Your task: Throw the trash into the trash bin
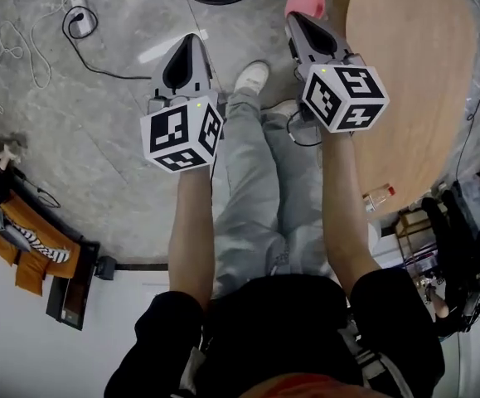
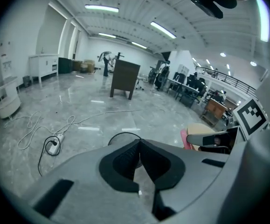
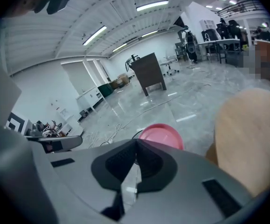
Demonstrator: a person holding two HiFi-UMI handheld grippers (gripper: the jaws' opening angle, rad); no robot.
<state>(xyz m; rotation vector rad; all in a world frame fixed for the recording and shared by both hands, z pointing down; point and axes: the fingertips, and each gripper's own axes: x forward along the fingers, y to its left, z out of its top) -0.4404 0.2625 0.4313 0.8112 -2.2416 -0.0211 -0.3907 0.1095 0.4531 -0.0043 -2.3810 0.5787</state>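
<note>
Apparently empty: left claw [image 1: 192,41], right claw [image 1: 293,18].

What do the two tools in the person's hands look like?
The left tool and right tool are grey and pointed like beaks, with black padding inside. Each carries a white cube printed with black square markers. The person wears short black sleeves.

Person wears a black short-sleeved top [image 1: 281,330], light grey trousers [image 1: 256,189] and white shoes [image 1: 252,77]. Left gripper [image 1: 191,38] and right gripper [image 1: 293,16] have grey wedge shells and black ribbed pads. Each carries a white marker cube [image 1: 181,133] with black squares and a small green light. A black cable [image 1: 293,133] loops at the trousers' right edge.
</note>
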